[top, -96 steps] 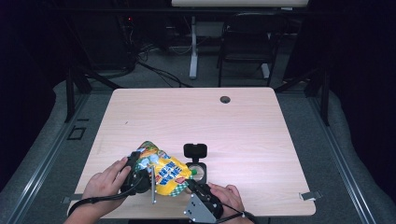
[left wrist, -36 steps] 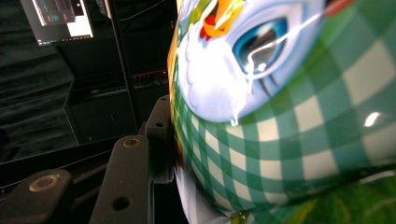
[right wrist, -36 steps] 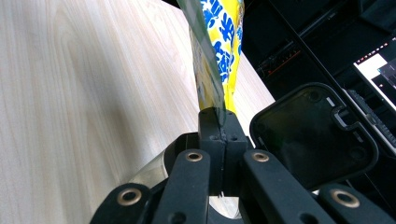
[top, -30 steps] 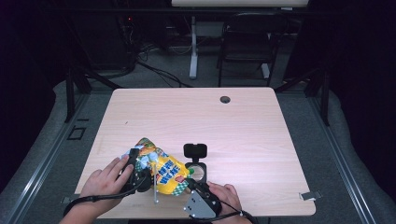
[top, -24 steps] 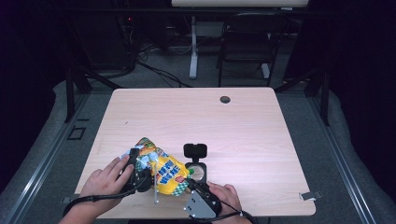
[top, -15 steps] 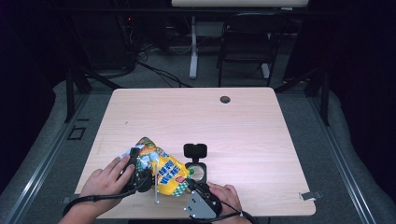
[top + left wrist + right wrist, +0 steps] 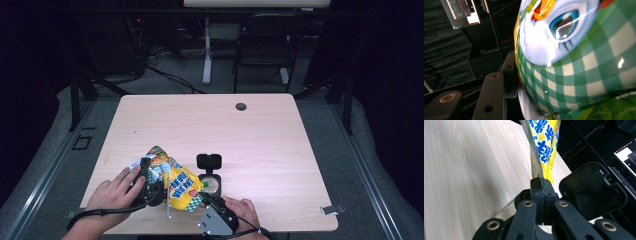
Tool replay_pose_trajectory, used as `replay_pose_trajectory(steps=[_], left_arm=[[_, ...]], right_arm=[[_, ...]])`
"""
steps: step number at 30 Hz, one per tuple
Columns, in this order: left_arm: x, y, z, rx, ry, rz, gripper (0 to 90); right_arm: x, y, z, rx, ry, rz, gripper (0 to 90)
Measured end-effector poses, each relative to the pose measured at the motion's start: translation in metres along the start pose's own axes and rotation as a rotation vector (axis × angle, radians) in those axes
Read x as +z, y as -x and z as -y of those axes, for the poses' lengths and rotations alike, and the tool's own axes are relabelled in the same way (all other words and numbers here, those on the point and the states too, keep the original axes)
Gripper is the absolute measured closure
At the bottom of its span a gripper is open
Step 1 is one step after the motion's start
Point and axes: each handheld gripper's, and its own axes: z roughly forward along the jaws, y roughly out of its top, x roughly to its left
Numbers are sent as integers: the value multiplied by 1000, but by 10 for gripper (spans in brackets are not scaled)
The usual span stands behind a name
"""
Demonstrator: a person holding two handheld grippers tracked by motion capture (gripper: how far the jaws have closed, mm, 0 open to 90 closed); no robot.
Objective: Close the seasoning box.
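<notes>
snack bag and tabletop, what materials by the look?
Snack bag: glossy printed plastic film, probably with a foil inner layer; sharp glare streaks in the left gripper view, silvery edge in the right gripper view. Table: pale wood-grain top, matte, likely laminate rather than solid wood; the grain looks even and printed.

High view looking down over table, both claw cameras pressed close, all sharing snack bag

Left: we hold our left gripper near the desk's front edge, hand wrapped over it, jaws parted wide around the snack bag | Right: our right gripper sits at the front edge, jaws pinched tight on the bag's sealed edge | Forearms: both enter over the front edge.
</notes>
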Motion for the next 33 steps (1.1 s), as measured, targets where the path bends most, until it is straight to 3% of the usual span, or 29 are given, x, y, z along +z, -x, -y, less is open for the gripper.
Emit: replay_pose_trajectory(steps=[13, 33], left_arm=[[-2, -5, -3, 29, -6, -6, 574], [-2, -7, -4, 43, -6, -17, 576]], right_arm=[[-1, 0, 1, 8, 3, 8, 900], [2, -3, 3, 27, 7, 3, 900]])
